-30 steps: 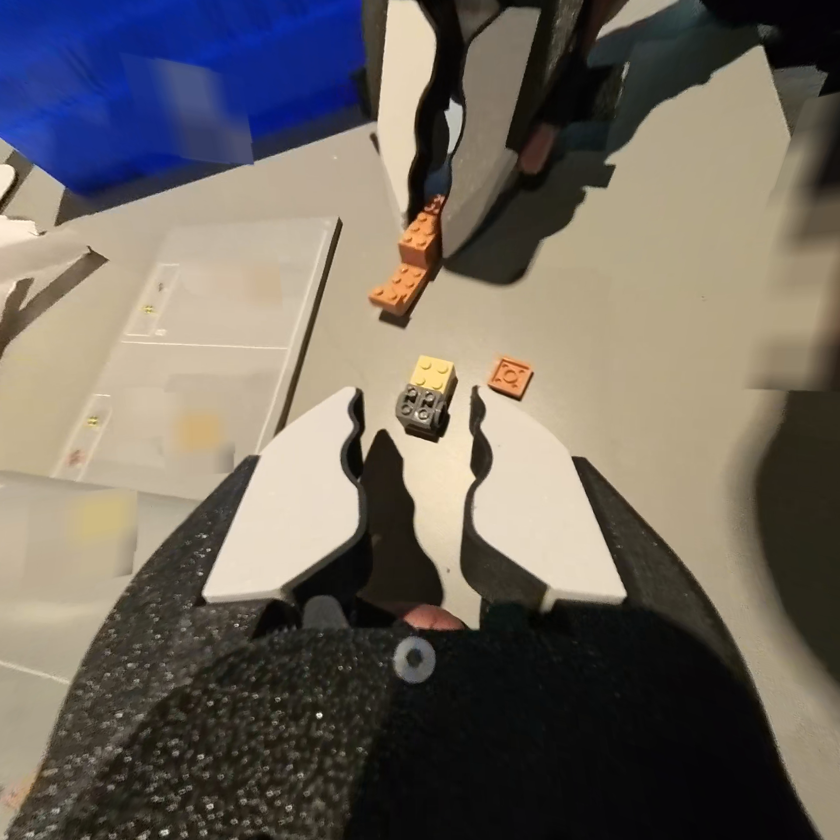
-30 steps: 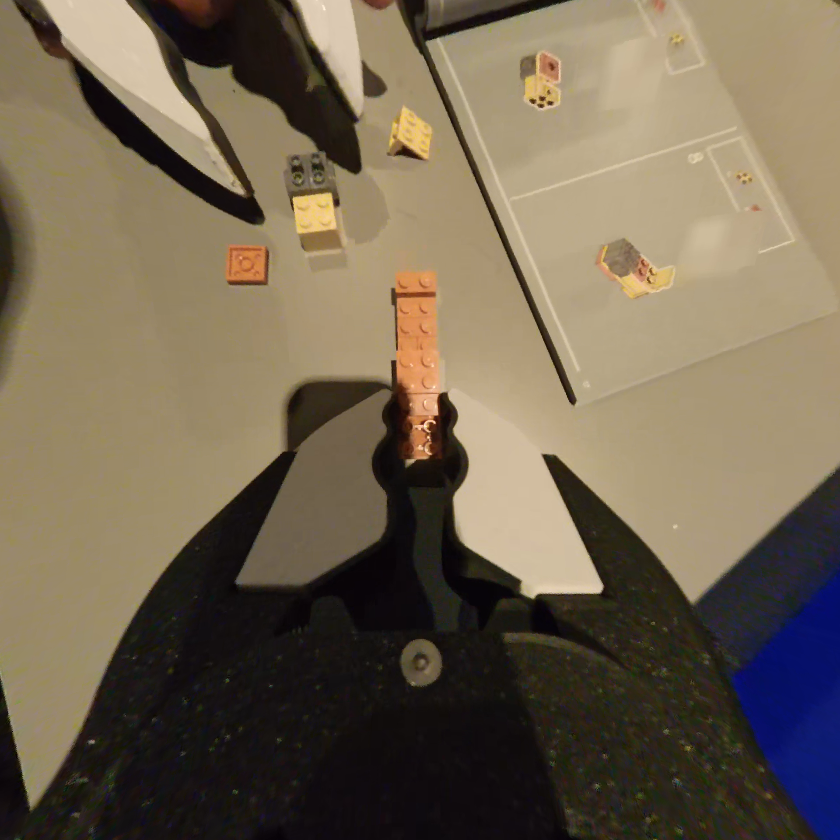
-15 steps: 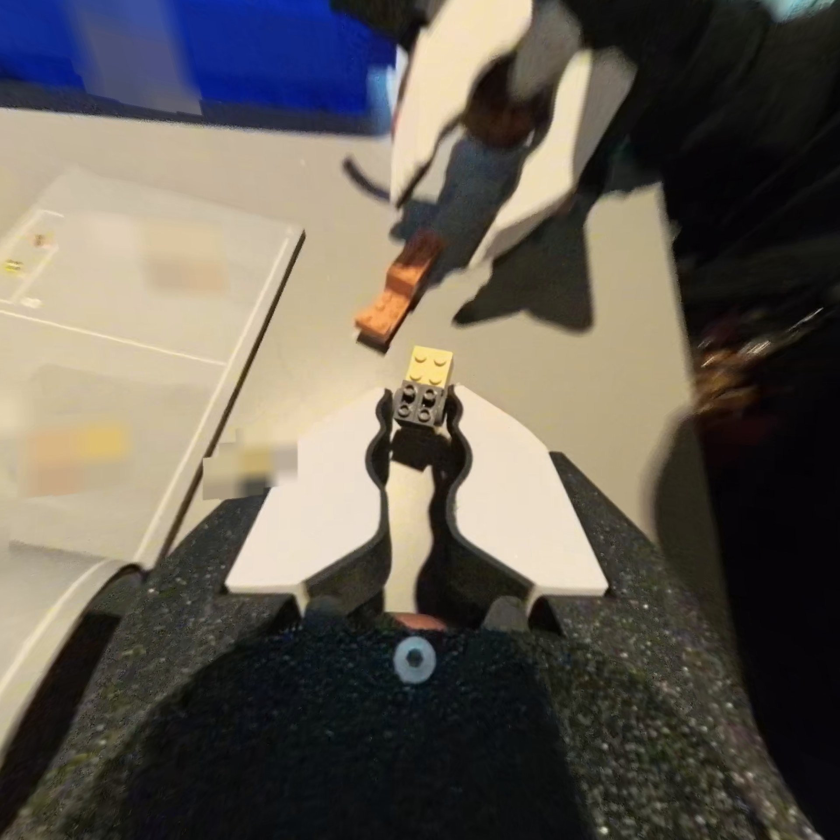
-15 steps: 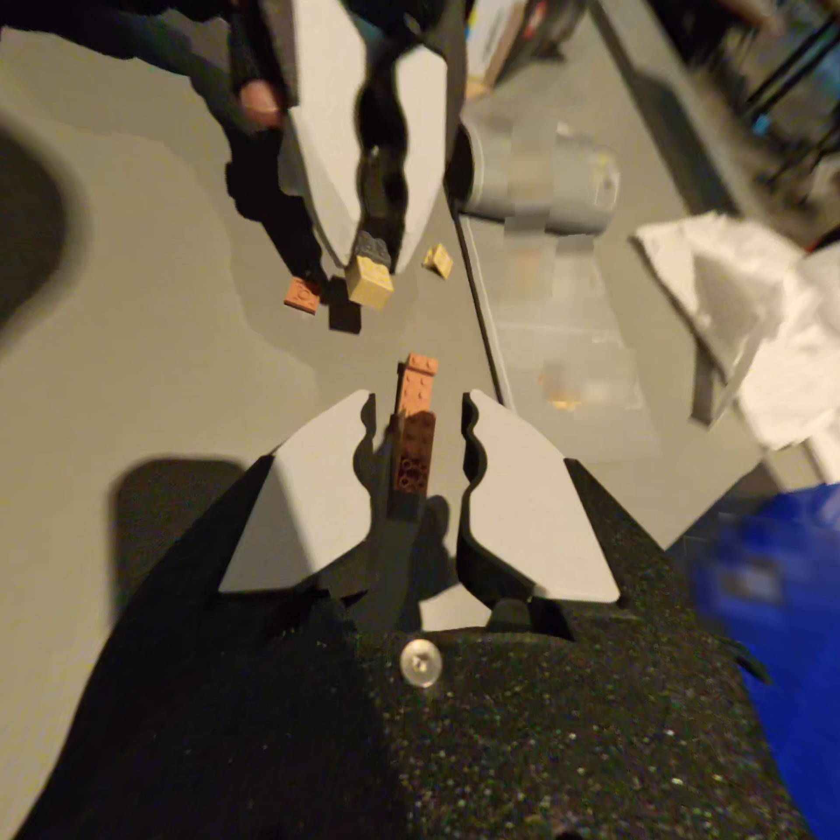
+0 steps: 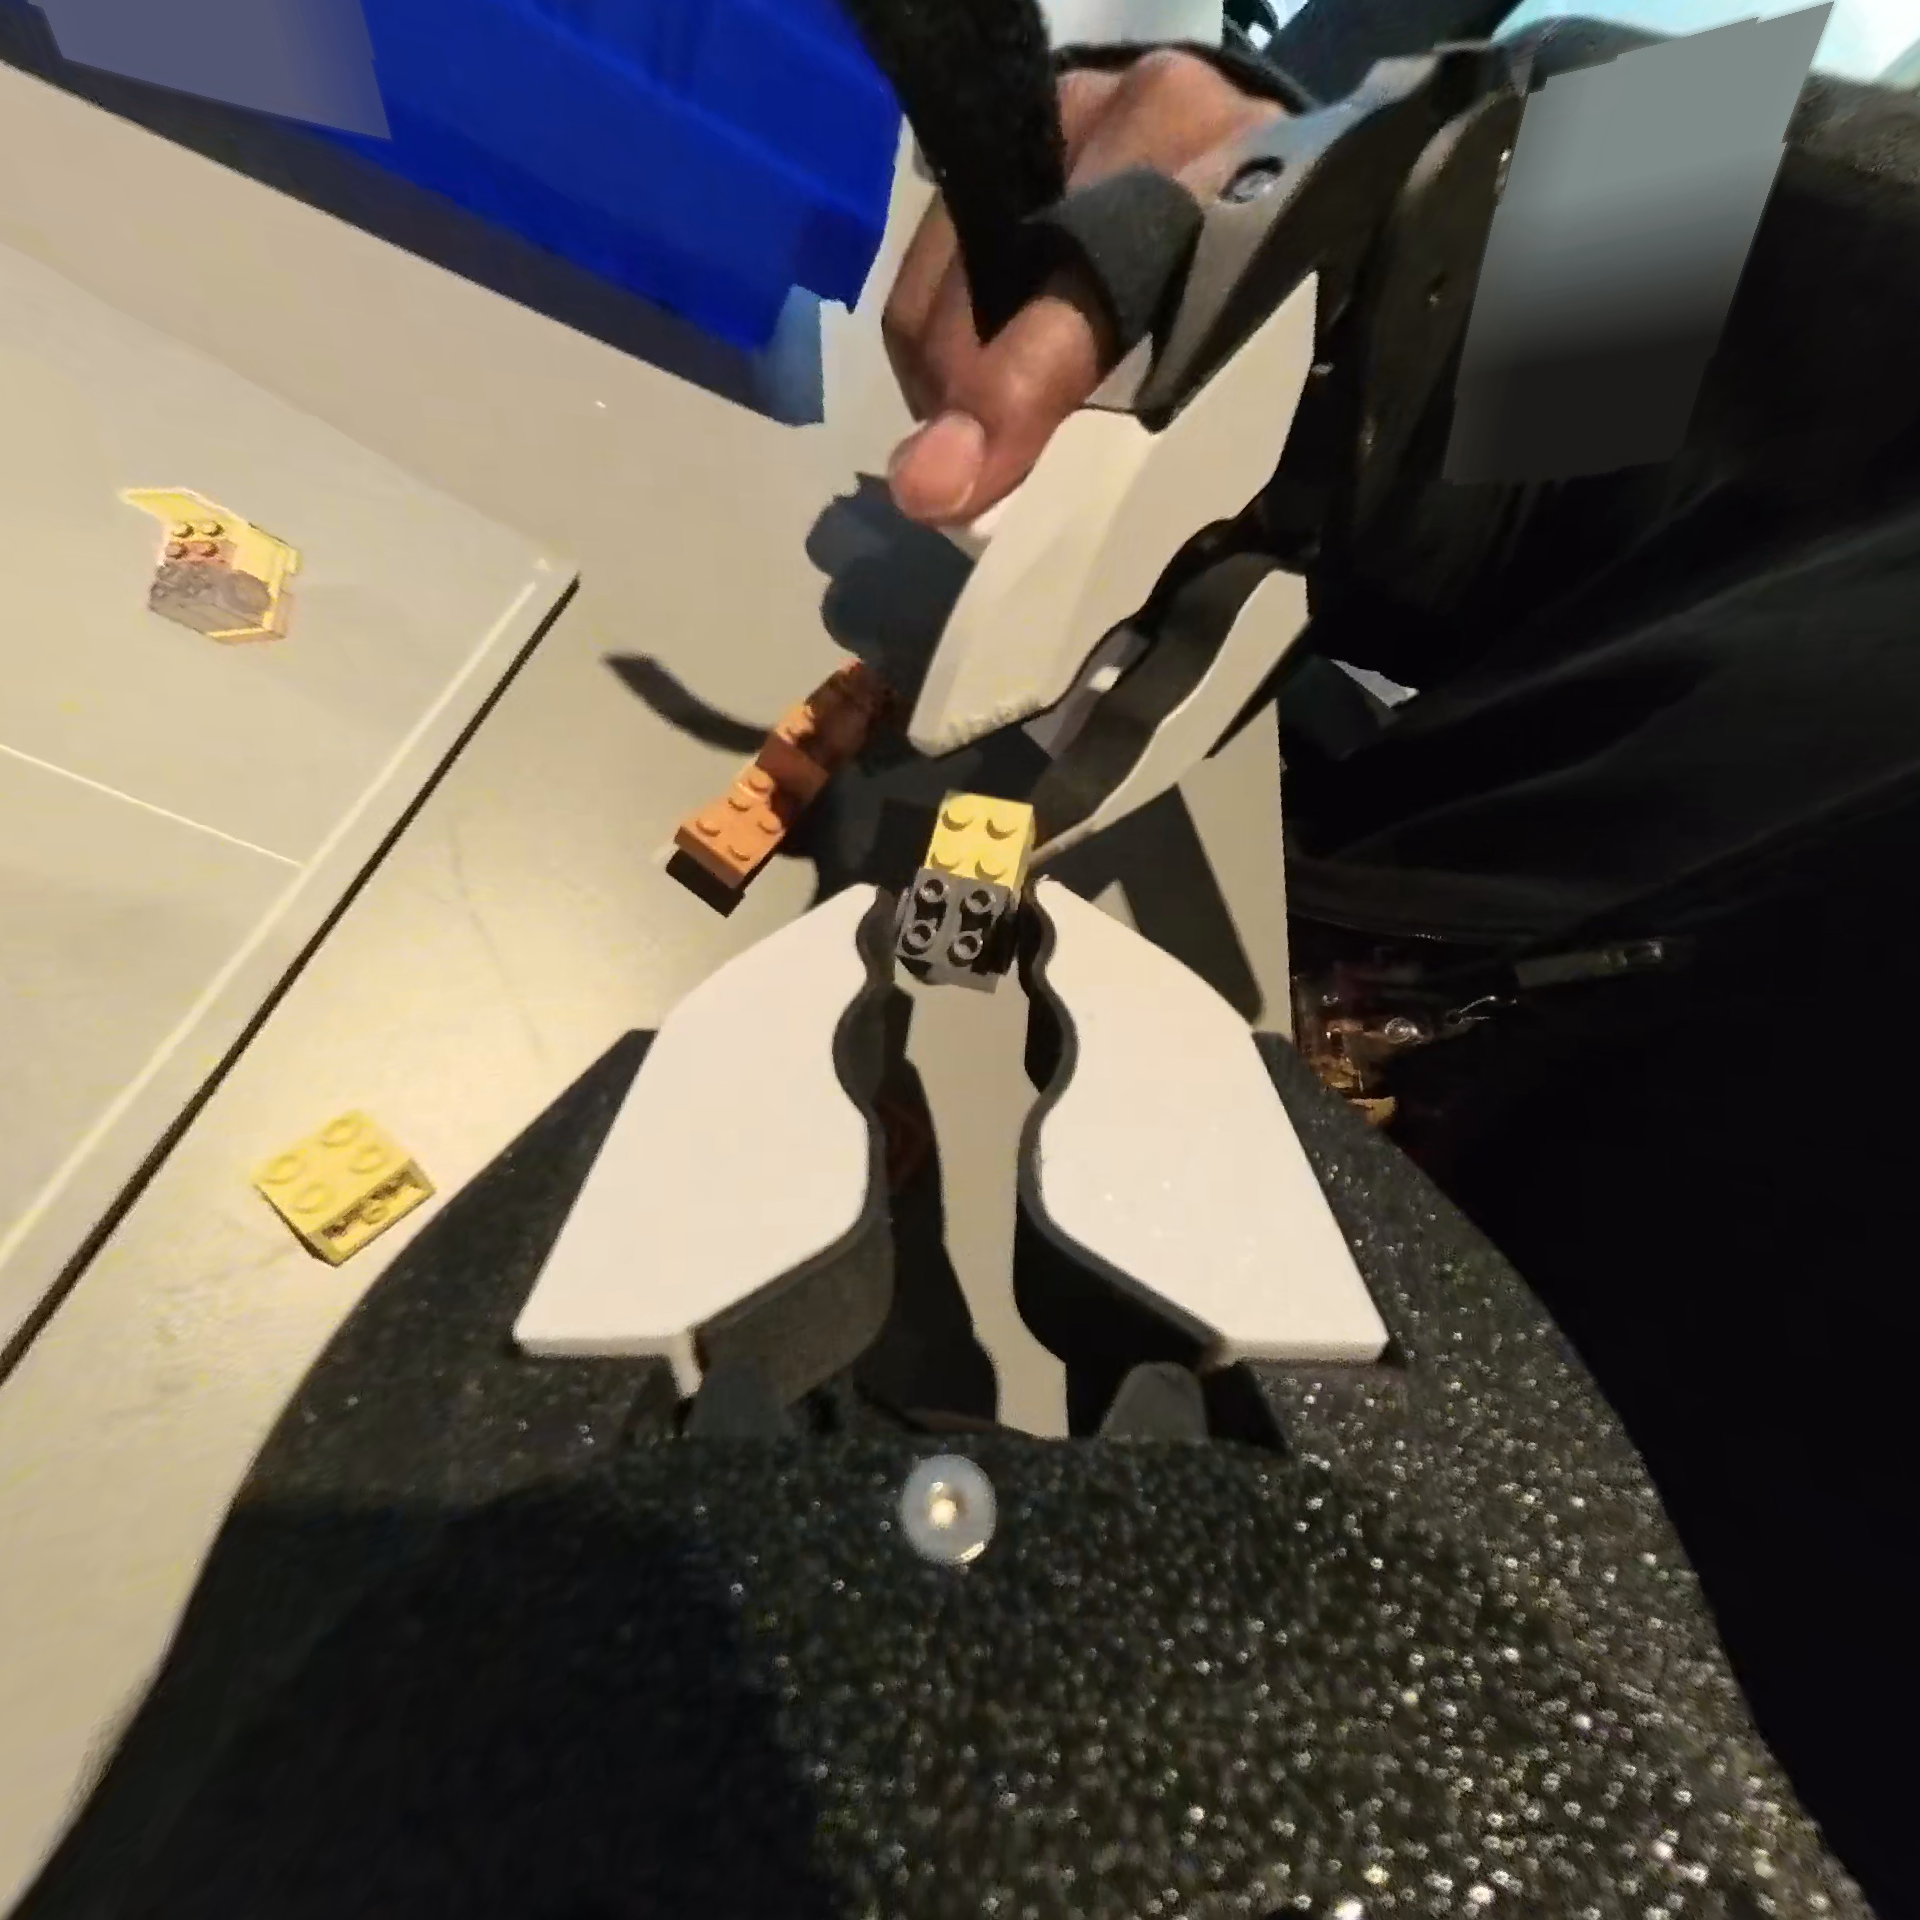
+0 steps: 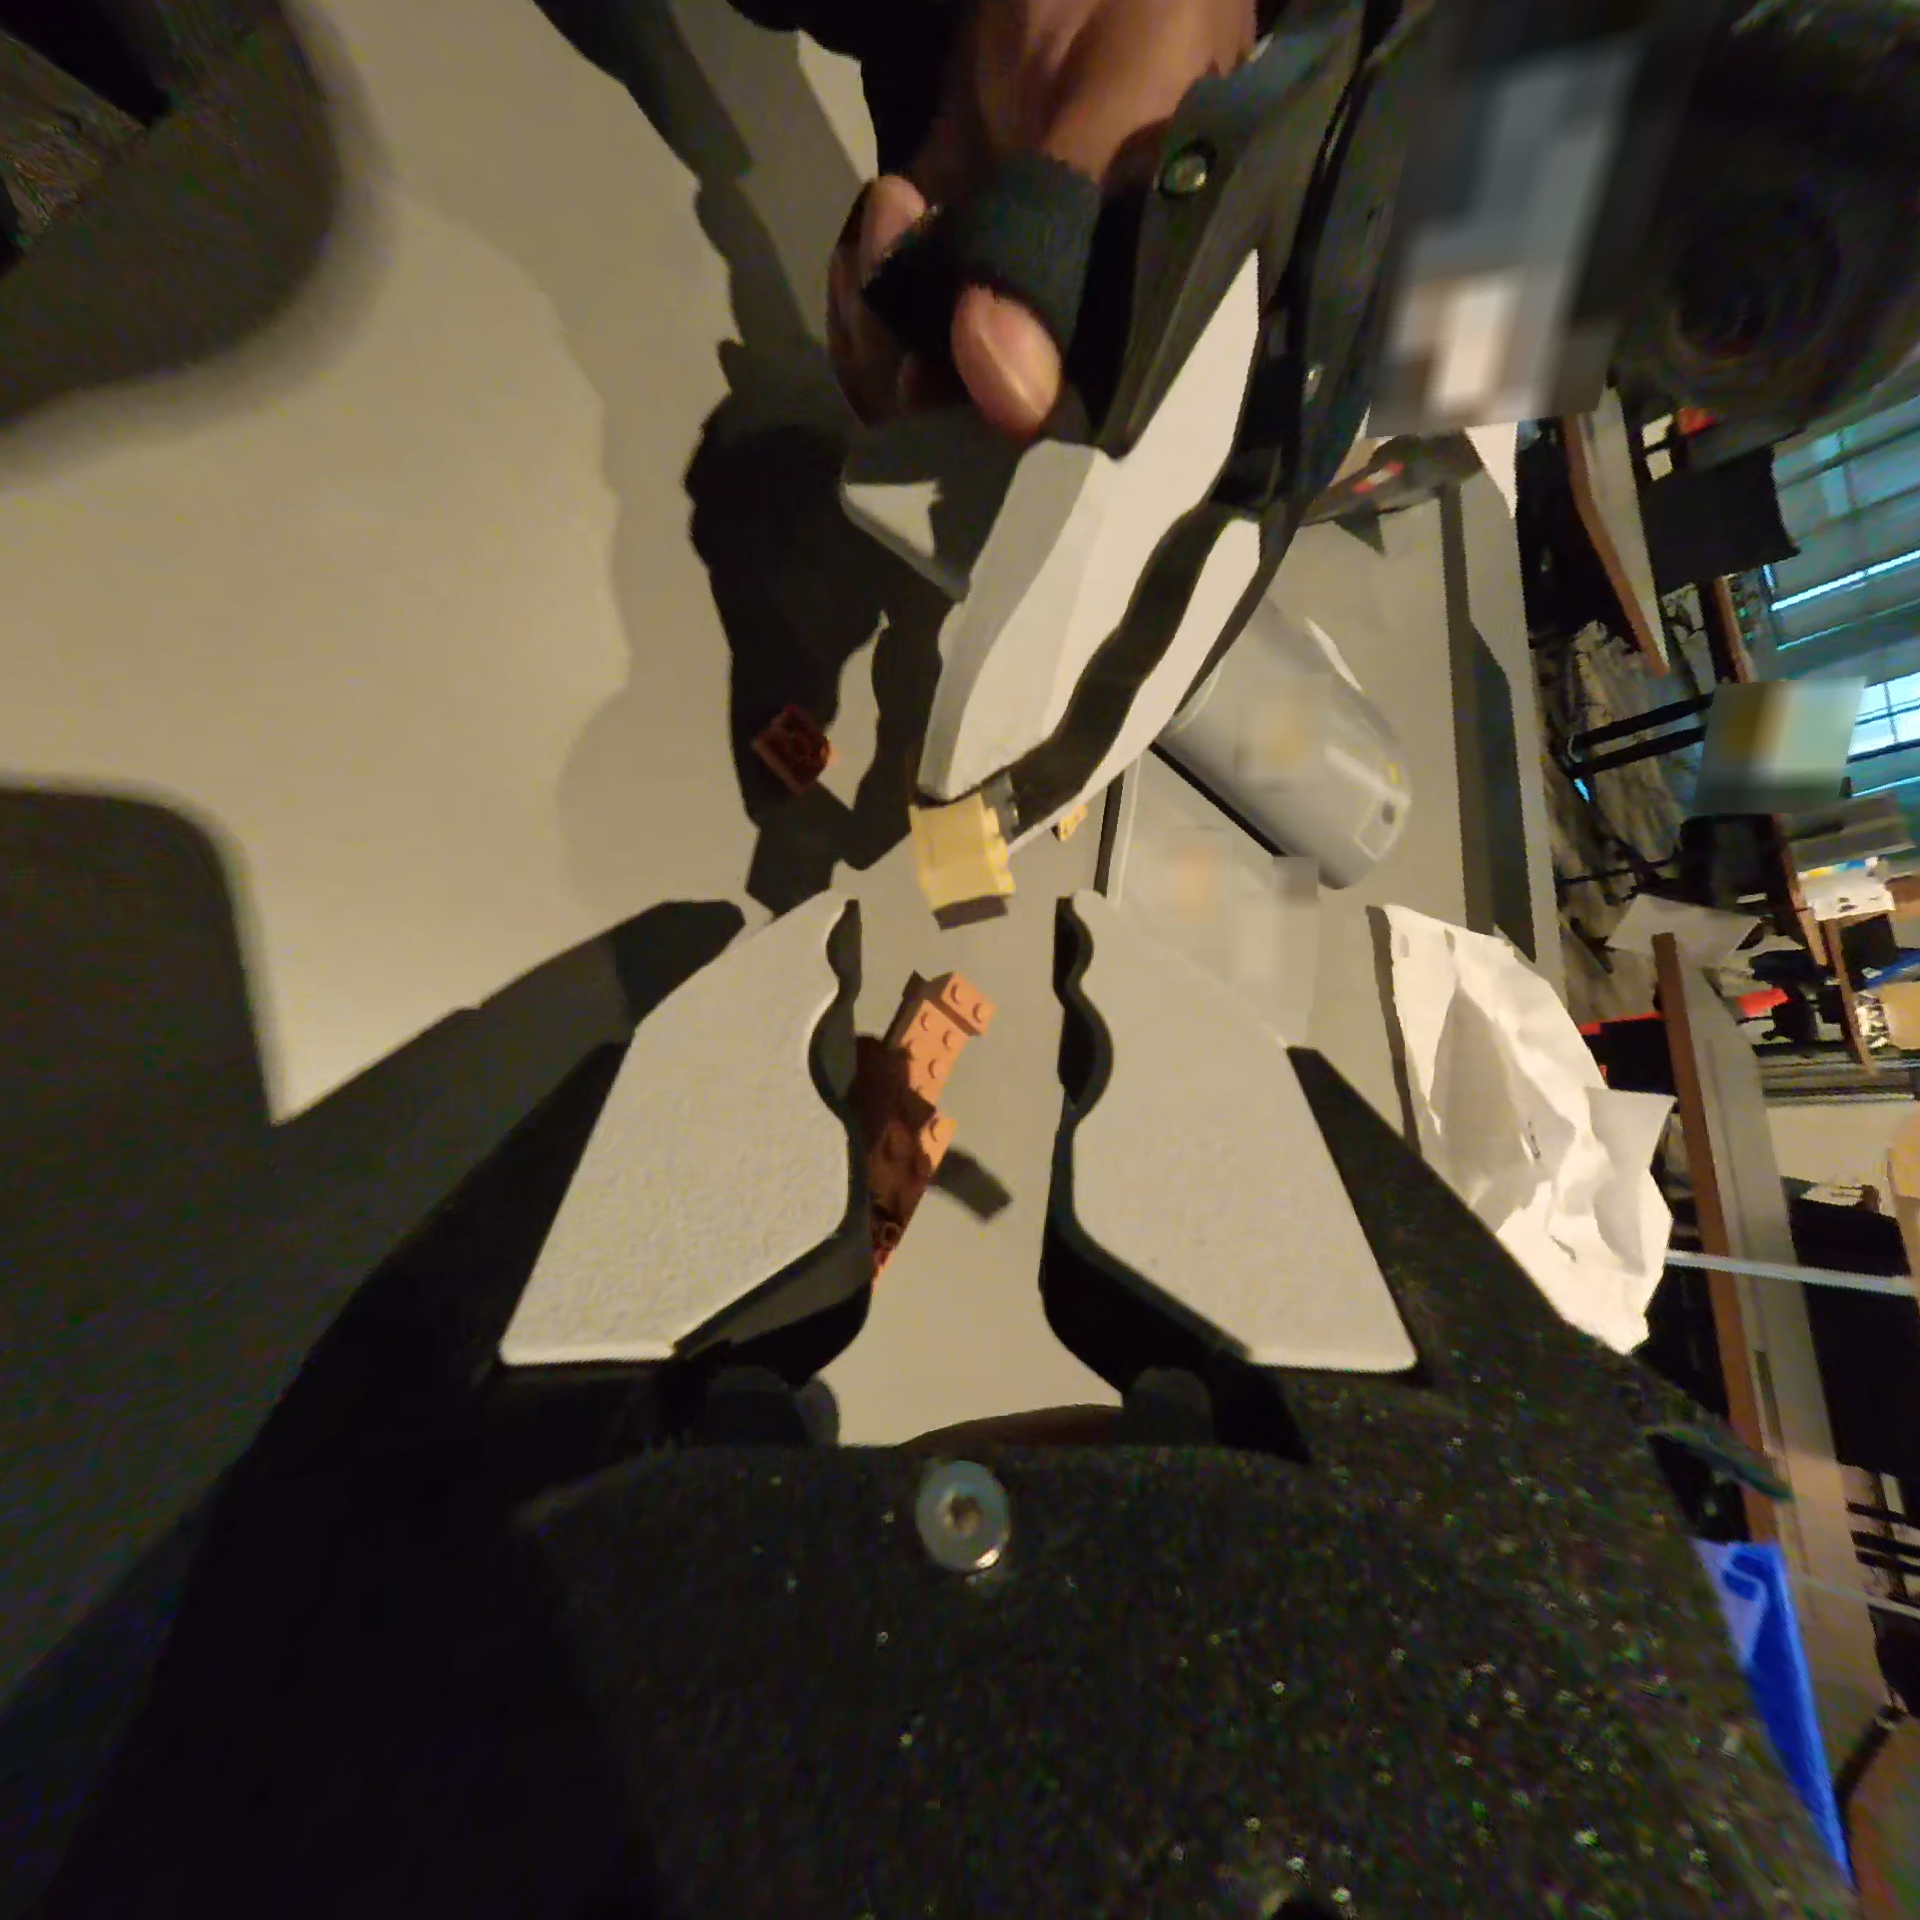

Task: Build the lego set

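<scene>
Two grippers face each other above the grey table (image 5: 582, 997). Left gripper (image 5: 951, 925): jaws nearly closed, tips pinching a small stack, a dark grey studded brick (image 5: 948, 935) with a yellow 2x2 brick (image 5: 982, 836) joined to its far end. Stack is lifted clear of the table and points toward the right gripper (image 6: 956, 925). In the right wrist view the same yellow brick (image 6: 961, 857) sits at the far gripper's tips, just beyond the right gripper's own tips.

Right gripper: jaws stand apart with a clear gap. An orange-brown brick strip (image 6: 920, 1081) lies in that gap, against the left-hand finger (image 6: 707, 1122); no contact with the other finger. Whether the strip is actually held, cannot tell. In the left wrist view the strip (image 5: 764, 805) projects from under the far gripper, tilted.

On the table:
- loose yellow 2x2 brick (image 5: 343, 1184), beside the edge of the instruction sheet (image 5: 208, 831)
- small brown square plate (image 6: 792, 743), in shadow

A crumpled white bag (image 6: 1527, 1122) lies to the right, and a blue bin (image 5: 644, 156) stands beyond the sheet.
</scene>
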Demonstrator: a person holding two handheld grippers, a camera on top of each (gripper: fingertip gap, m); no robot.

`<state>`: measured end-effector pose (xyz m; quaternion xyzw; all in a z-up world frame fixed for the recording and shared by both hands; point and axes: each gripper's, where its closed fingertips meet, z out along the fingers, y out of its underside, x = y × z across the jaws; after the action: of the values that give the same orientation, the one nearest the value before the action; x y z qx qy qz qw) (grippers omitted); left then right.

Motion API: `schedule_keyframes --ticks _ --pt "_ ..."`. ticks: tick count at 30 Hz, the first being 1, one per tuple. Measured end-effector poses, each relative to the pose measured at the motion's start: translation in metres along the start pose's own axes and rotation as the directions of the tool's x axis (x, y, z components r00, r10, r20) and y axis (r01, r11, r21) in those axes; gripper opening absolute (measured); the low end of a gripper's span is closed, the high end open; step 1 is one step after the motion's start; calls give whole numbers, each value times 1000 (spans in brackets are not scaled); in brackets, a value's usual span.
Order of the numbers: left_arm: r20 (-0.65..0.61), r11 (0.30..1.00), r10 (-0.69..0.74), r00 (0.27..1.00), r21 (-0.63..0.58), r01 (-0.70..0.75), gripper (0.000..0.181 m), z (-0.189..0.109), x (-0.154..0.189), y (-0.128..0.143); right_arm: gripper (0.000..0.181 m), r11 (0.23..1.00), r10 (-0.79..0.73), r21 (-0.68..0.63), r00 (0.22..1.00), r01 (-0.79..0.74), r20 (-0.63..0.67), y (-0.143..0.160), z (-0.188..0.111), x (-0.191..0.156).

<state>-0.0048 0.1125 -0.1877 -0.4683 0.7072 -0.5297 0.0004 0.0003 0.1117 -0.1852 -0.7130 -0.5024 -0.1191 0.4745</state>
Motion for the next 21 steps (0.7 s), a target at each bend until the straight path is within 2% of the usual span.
schedule_keyframes --ticks 2,4,6,8,10,11,13,15,18,21 --pt "-18 1000 -7 1000 -6 6 22 2 2 1 33 1000 -14 10 1000 14 0 -3 3 -2" --pt "-32 1000 -14 999 -9 14 22 3 3 0 20 999 -40 3 999 40 -15 -5 5 -3" --pt "-27 1000 -18 999 -10 18 22 4 3 0 16 999 -43 -19 999 42 -34 -3 6 -1" --pt "-10 1000 -15 1000 20 15 24 2 1 -4 15 997 69 -38 997 -70 -27 1 7 2" --pt "-2 998 23 1000 60 -22 38 -2 2 -9 15 966 257 -19 966 -257 33 -1 6 0" --pt "36 994 62 997 88 -65 47 -7 0 -12 16 927 375 -14 924 -375 70 -3 4 -1" --pt "161 960 210 964 155 -235 58 -17 -2 -21 15 783 613 -5 771 -622 170 -10 1 -5" --pt "305 858 422 854 168 -485 57 -27 5 -26 15 593 775 -11 567 -805 278 -18 -5 -7" --pt "386 691 651 654 56 -721 53 -27 18 -16 15 369 839 -33 318 -929 442 -33 -15 -8" --pt "382 621 716 585 37 -783 48 -23 25 -12 15 264 822 -75 183 -962 539 -44 -19 -10"
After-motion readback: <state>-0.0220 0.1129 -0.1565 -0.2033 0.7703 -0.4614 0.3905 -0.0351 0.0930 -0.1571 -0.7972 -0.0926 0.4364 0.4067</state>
